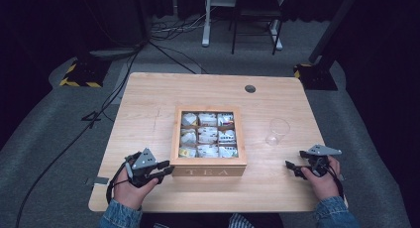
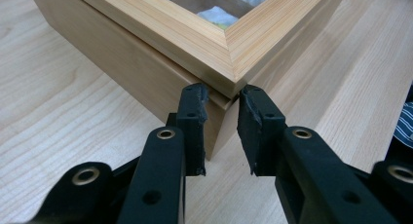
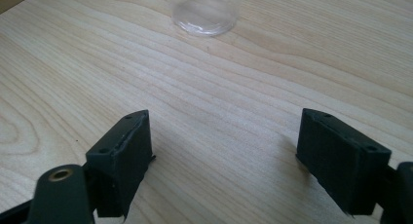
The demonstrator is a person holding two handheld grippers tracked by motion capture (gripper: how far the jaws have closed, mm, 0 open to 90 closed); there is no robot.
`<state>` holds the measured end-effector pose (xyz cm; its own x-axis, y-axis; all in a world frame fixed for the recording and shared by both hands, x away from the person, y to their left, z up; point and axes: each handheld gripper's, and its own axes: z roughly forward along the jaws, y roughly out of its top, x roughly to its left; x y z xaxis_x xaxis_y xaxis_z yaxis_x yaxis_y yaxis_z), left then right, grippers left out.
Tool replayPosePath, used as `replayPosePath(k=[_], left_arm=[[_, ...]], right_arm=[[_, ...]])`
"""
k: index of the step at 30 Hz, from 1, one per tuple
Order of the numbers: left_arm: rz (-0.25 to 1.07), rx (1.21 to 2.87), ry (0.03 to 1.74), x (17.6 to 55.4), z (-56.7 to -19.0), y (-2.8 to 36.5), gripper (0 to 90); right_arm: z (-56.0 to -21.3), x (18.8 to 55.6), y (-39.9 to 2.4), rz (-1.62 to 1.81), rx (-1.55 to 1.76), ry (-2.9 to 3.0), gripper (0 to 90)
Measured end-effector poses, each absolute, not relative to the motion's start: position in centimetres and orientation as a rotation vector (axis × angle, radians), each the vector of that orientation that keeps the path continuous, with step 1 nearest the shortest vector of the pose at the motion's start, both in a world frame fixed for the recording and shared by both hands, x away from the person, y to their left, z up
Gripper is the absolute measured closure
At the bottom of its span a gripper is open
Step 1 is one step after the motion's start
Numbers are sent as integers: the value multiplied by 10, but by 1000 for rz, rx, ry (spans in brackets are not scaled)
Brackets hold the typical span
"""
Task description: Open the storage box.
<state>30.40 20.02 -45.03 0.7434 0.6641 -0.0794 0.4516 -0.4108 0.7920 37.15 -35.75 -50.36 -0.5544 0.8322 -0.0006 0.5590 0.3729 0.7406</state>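
Observation:
A wooden tea box (image 1: 208, 171) with a glass-paned lid stands at the middle of the table, and white tea bags (image 1: 208, 135) fill its compartments. My left gripper (image 1: 167, 168) is at the box's near left corner. In the left gripper view its jaws (image 2: 222, 95) pinch that corner of the box (image 2: 146, 73) from both sides, just under the lid's rim. My right gripper (image 1: 291, 167) rests low near the table's front right, open, with bare wood between its wide-set jaws (image 3: 224, 136). A clear empty glass (image 1: 277, 132) stands upright beyond it (image 3: 204, 13).
The light wooden table (image 1: 148, 99) has a round cable hole (image 1: 250, 88) at the back. Black cables (image 1: 99, 114) run over the grey floor on the left. Metal furniture legs (image 1: 233, 34) stand behind the table.

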Motion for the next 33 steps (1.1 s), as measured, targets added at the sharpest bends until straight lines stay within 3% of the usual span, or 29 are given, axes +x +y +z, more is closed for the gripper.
replayPosePath(k=[19,33], left_arm=[[367,1814,862,305,-443,193,735],[385,1719,871,325,-420,189,755]], right_arm=[[-504,371,-358,1003,1211,2264,206],[-504,371,-358,1003,1211,2264,206]])
